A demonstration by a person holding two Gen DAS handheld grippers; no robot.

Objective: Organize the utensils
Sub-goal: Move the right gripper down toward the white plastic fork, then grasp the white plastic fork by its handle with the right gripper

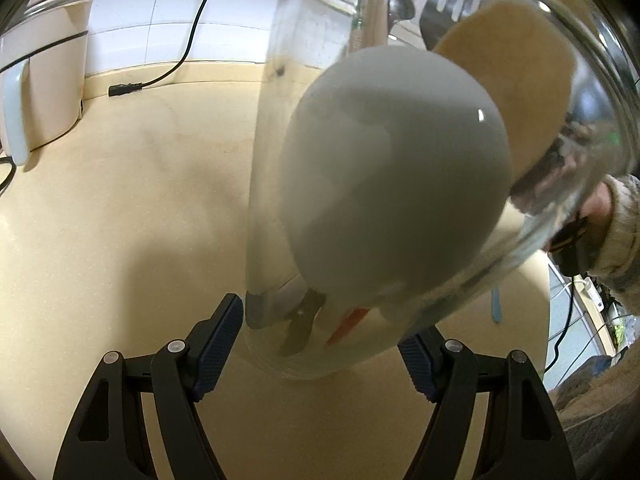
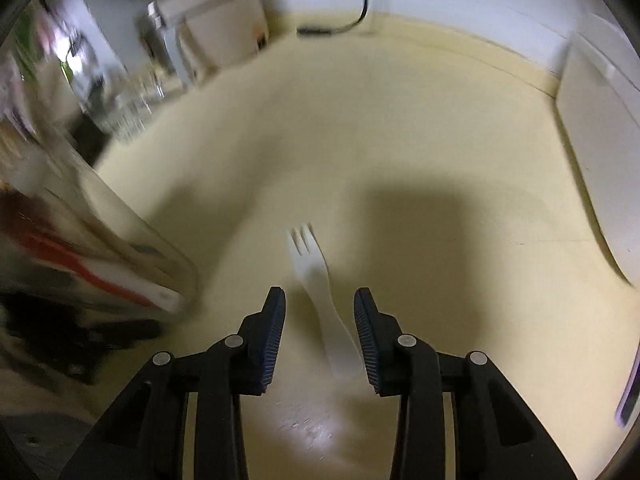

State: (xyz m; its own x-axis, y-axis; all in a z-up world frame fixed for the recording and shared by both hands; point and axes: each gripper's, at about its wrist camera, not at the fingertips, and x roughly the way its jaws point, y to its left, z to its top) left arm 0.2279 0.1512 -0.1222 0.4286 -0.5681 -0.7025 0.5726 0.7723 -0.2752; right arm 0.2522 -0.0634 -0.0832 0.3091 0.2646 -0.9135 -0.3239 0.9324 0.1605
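Note:
My left gripper (image 1: 326, 320) is shut on the base of a clear glass jar (image 1: 272, 160), which tilts toward the camera. Inside the jar stand a big white spoon (image 1: 392, 168), a wooden spoon (image 1: 516, 80), a black slotted spatula (image 1: 452, 0) and an orange-handled piece (image 1: 348, 326). In the blurred right wrist view a white plastic fork (image 2: 316, 280) lies on the beige counter (image 2: 400, 140), tines pointing away. My right gripper (image 2: 319, 292) is open just above it, one finger on either side of the fork's handle, pads apart from it. The jar (image 2: 132, 240) is to the left there.
A beige electric cooker (image 1: 44, 76) stands at the back left, with a loose black power plug (image 1: 124, 89) by the wall. A hand in a knitted sleeve (image 1: 616, 232) is at the right. A pale blue utensil (image 1: 496, 304) lies behind the jar. A white appliance (image 2: 592, 128) bounds the right.

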